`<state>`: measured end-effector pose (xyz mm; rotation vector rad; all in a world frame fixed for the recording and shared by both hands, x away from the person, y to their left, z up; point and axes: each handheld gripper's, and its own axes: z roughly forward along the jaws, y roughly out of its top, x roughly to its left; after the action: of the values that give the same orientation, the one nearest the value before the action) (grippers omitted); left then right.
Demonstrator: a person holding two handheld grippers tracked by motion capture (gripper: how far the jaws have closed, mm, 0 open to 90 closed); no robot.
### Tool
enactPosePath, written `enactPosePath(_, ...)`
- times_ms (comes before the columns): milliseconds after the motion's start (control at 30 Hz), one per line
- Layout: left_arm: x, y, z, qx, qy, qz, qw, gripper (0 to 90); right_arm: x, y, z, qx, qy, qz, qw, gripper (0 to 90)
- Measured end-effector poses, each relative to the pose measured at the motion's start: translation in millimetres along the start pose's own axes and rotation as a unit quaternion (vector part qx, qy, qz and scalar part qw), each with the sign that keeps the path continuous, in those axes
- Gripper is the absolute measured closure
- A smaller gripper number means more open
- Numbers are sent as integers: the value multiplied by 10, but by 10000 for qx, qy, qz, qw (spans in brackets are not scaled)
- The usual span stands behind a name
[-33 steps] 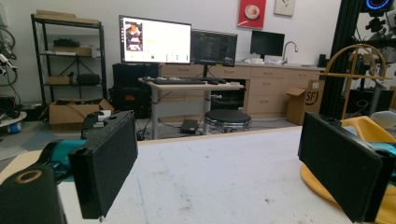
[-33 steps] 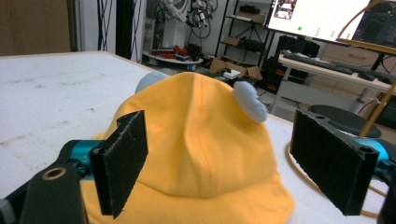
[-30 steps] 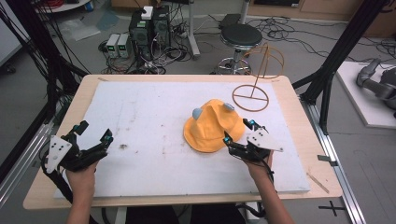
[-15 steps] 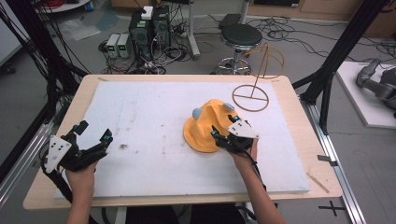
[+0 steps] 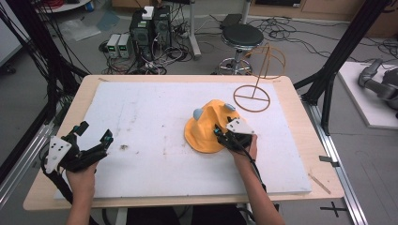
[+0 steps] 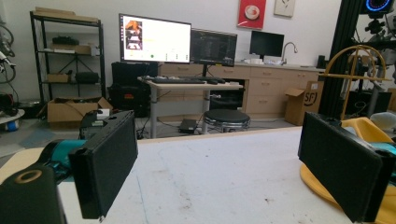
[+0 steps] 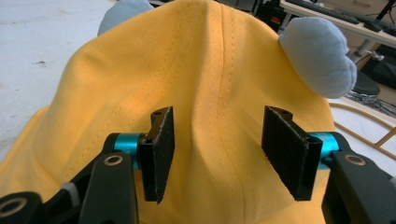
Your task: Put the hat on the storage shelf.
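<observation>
The counter (image 5: pixel 300 117), a wooden top, carried a broad white board (image 5: pixel 155 126) that covered most of it and showed a few dark scuffs near its middle. Behind the counter, a black stool (image 5: pixel 241 35) stood on the floor among loose cables, and a group of computer boxes (image 5: pixel 141 30) sat farther to the left.

A yellow hat (image 5: pixel 204 133) with two pale blue ears lay slumped on the board, right of center. In the right gripper view the hat (image 7: pixel 196 70) rose as a creased mound, with one blue ear (image 7: pixel 317 56) to the upper right. Just beyond the hat, toward the far right of the board, a yellow wire stand (image 5: pixel 256 82) stood upright on its ring base, apart from the hat.

The right gripper (image 5: pixel 224 136) was at the near right edge of the hat, held by the person's right hand (image 5: pixel 246 150). Its fingers (image 7: pixel 161 149) stood spread wide over the yellow cloth, a central fold lying between them; whether they touched the fabric could not be told.

The left gripper (image 5: pixel 96 136) hung at the near left corner of the board, well apart from the hat, in the left hand (image 5: pixel 82 171). Its fingers (image 6: pixel 109 163) were spread wide with nothing between them, above the bare board.
</observation>
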<state>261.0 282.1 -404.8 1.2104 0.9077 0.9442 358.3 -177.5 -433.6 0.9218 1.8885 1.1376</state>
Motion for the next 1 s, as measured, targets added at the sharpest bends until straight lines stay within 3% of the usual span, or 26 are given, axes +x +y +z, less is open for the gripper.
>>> enactPosePath(233,5,1,-5,-12,10,-27,10000,124,20,22,43,65,-227,-107,9997,642)
enactPosePath(467,7,1,-7,-18,9,-42,10000,124,21,67,69,222,-150,-48,9996,883)
enactPosePath(633,7,1,-8,-19,4,-41,10000,124,-37,74,62,248,-9,191,9995,897)
enactPosePath(767,6,0,-5,-19,-7,-43,10000,124,-105,97,-6,47,129,486,9987,899)
enactPosePath(1000,6,-1,-6,-15,3,-51,10000,124,-143,202,-134,-455,146,555,9973,898)
